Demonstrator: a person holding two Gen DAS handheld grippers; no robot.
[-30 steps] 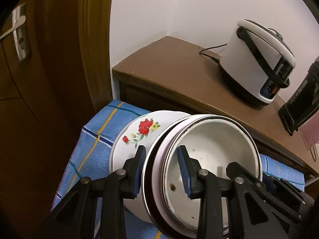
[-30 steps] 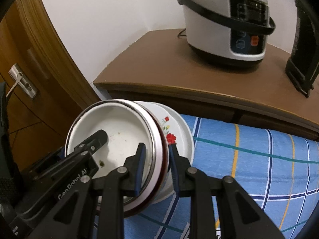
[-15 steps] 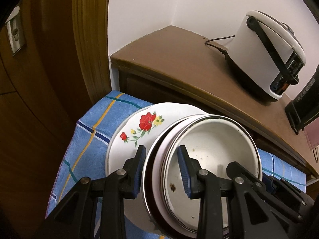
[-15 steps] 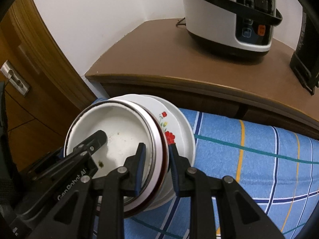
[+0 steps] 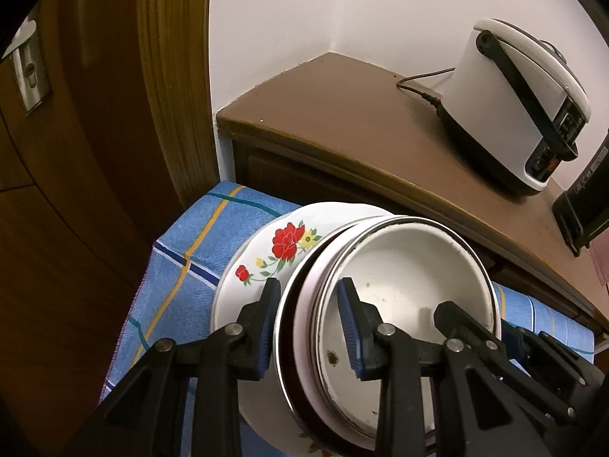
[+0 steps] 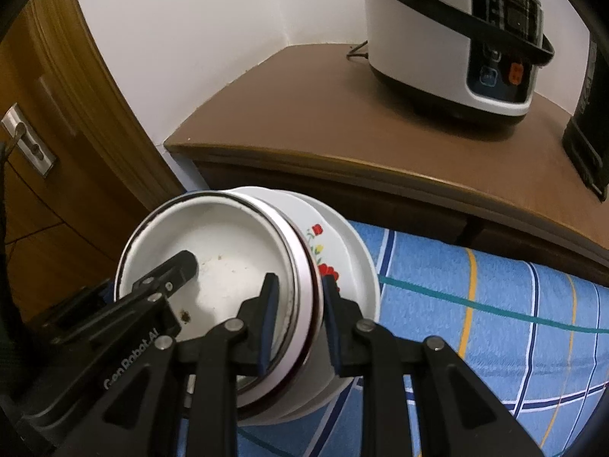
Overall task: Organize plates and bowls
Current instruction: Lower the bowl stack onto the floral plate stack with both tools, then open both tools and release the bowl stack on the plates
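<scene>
A nested stack of bowls is tilted between both grippers; its top one is a white enamel bowl (image 5: 411, 274) (image 6: 213, 243) with a dark rim and a few brown specks. My left gripper (image 5: 310, 320) is shut on the stack's left rims, one pad inside the top bowl and one outside. My right gripper (image 6: 298, 312) is shut on the opposite rims and shows in the left wrist view as black fingers (image 5: 475, 327). Beneath the stack, a white dish with red flowers (image 5: 281, 251) (image 6: 342, 266) lies on a blue checked cloth (image 5: 190, 243) (image 6: 495, 285). I cannot tell whether the stack touches the dish.
Behind the cloth stands a brown cabinet (image 5: 342, 114) with a white rice cooker (image 5: 506, 114) (image 6: 437, 38) and its cord. A black object (image 5: 582, 205) stands at the cabinet's right end. A wooden door (image 5: 57, 152) with a metal handle lies left, past the cloth's edge.
Both grips on the stack are unchanged. The stack has shifted slightly over the flowered dish, and more of that dish and the cloth shows beside it now.
</scene>
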